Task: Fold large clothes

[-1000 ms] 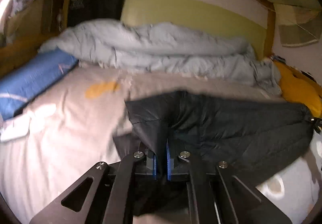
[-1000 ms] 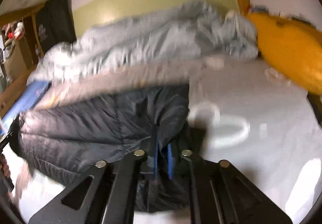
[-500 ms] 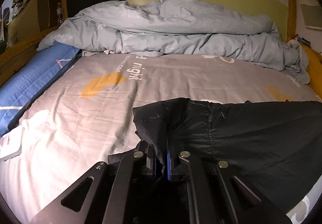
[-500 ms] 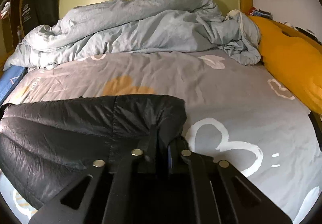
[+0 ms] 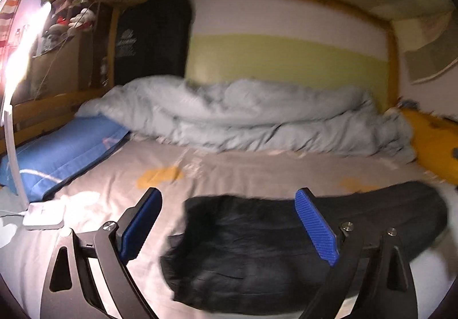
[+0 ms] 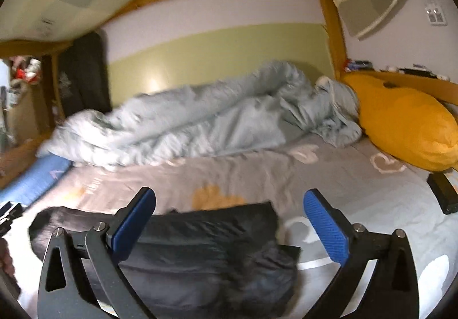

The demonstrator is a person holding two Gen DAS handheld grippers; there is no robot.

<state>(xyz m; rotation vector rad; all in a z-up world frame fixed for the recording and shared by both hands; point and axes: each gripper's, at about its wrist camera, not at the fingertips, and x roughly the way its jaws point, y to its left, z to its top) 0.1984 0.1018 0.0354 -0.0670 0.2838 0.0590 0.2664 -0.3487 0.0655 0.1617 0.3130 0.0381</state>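
Observation:
A black quilted jacket (image 5: 257,250) lies flat on the grey bed sheet (image 5: 229,170); it also shows in the right wrist view (image 6: 200,256). My left gripper (image 5: 227,224) is open wide and empty, raised above the jacket's left end. My right gripper (image 6: 229,224) is open wide and empty, raised above the jacket's right end. The blue pads (image 5: 315,227) of both grippers touch nothing.
A rumpled pale-blue duvet (image 5: 243,118) lies across the far side of the bed. A blue pillow (image 5: 57,153) and a white lamp base (image 5: 43,216) are at the left. An orange pillow (image 6: 406,124) and a black object (image 6: 443,193) are at the right.
Both grippers have opened and let go of the jacket's edge. Both have lifted and pulled back from it. The jacket has dropped flat onto the sheet.

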